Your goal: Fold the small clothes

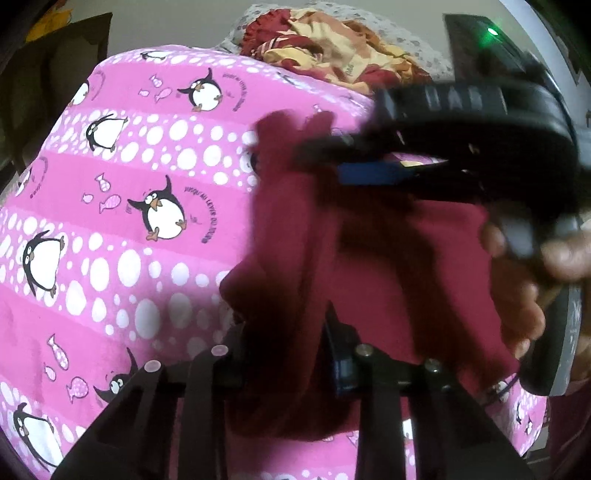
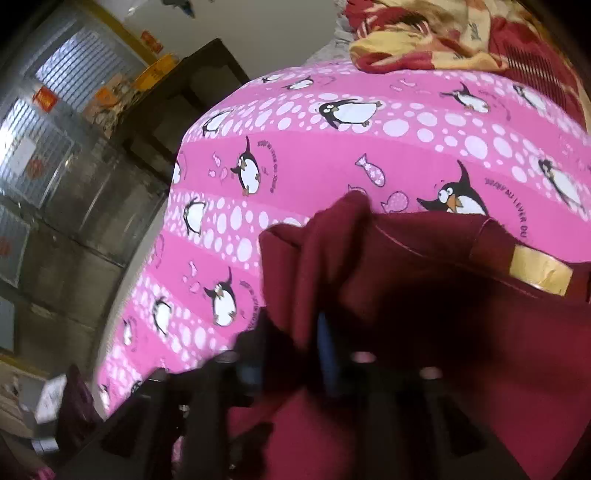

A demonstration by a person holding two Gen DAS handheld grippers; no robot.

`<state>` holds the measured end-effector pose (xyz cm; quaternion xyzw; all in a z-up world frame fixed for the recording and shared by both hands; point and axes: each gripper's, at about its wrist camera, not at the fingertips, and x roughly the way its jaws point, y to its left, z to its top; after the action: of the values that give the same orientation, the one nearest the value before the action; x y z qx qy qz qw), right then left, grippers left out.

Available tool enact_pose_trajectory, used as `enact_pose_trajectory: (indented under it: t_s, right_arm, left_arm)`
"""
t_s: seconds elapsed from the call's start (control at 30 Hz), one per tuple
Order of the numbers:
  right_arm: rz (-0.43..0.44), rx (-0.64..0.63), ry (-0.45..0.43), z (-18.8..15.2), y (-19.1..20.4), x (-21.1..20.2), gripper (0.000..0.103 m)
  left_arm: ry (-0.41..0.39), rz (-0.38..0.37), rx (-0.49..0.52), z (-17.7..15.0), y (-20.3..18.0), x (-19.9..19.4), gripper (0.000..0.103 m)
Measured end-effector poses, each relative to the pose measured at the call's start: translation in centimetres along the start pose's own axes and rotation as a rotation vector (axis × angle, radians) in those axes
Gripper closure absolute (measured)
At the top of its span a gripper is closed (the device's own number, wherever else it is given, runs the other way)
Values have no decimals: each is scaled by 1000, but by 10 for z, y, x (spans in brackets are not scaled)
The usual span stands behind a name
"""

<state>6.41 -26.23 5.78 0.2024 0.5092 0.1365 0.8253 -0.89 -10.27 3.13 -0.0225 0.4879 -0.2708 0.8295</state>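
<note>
A small dark maroon cloth garment point(image 1: 388, 266) is held bunched and lifted above a pink bedsheet printed with penguins, fish and white dots point(image 1: 122, 206); in the right wrist view the same garment point(image 2: 399, 280) fills the lower right, its stitched hem running across the frame and a tan rectangular label point(image 2: 541, 271) showing at the fold near the right edge. The left gripper point(image 1: 284, 354), black with a blue pad, has its fingers drawn together on a hanging fold of the garment at the lower centre of the left wrist view. The right gripper point(image 1: 325, 157), seen from the side in that view, pinches an upper edge of the maroon cloth between its black fingertip and blue pad, and the person's hand point(image 1: 517, 280) grips its handle at the right; a green indicator light point(image 1: 493, 31) glows on the black housing above. In the right wrist view the right gripper point(image 2: 325, 343) is blurred and largely covered by cloth, with fabric gathered around its blue pad. Beyond the sheet lies a heap of red and yellow patterned cloth point(image 1: 332, 48), resting at the far edge of the bed. To the left of the bed stand a dark wooden cabinet point(image 2: 184, 96) and a grey metal shutter point(image 2: 55, 122).
</note>
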Motion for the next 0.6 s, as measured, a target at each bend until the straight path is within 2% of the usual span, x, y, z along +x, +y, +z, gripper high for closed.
enact_pose_trajectory:
  t_s: [0.03, 0.1, 0.17, 0.27, 0.4, 0.43, 0.47, 0.5, 0.57, 0.6]
  right_arm:
    - [5, -6, 2, 2, 3, 2, 38]
    - [-26, -40, 21, 6, 15, 11, 33]
    - [-64, -75, 52, 8, 23, 24, 23]
    - [-133, -116, 119, 11, 33, 50, 23]
    - [-206, -151, 126, 12, 34, 65, 25]
    - [-213, -142, 109, 12, 32, 62, 36]
    - [-222, -131, 92, 13, 29, 58, 52]
    - [-200, -111, 72, 13, 23, 52, 57]
    - [-132, -73, 38, 12, 13, 42, 74]
    - [-115, -65, 30, 11, 9, 38, 76]
  left_arm:
    - [1, -2, -1, 1, -1, 0, 74]
    - [1, -9, -6, 0, 0, -2, 74]
    - [2, -11, -7, -4, 4, -7, 74]
    - [3, -15, -8, -7, 6, -10, 74]
    - [10, 0, -4, -10, 8, -13, 74]
    - [14, 11, -1, -10, 9, -12, 74]
    - [17, 20, 1, -11, 8, -10, 74]
    - [19, 33, 5, -11, 7, -8, 70]
    - [27, 58, 12, -11, 6, -5, 41]
    - [25, 69, 13, -12, 5, -4, 34]
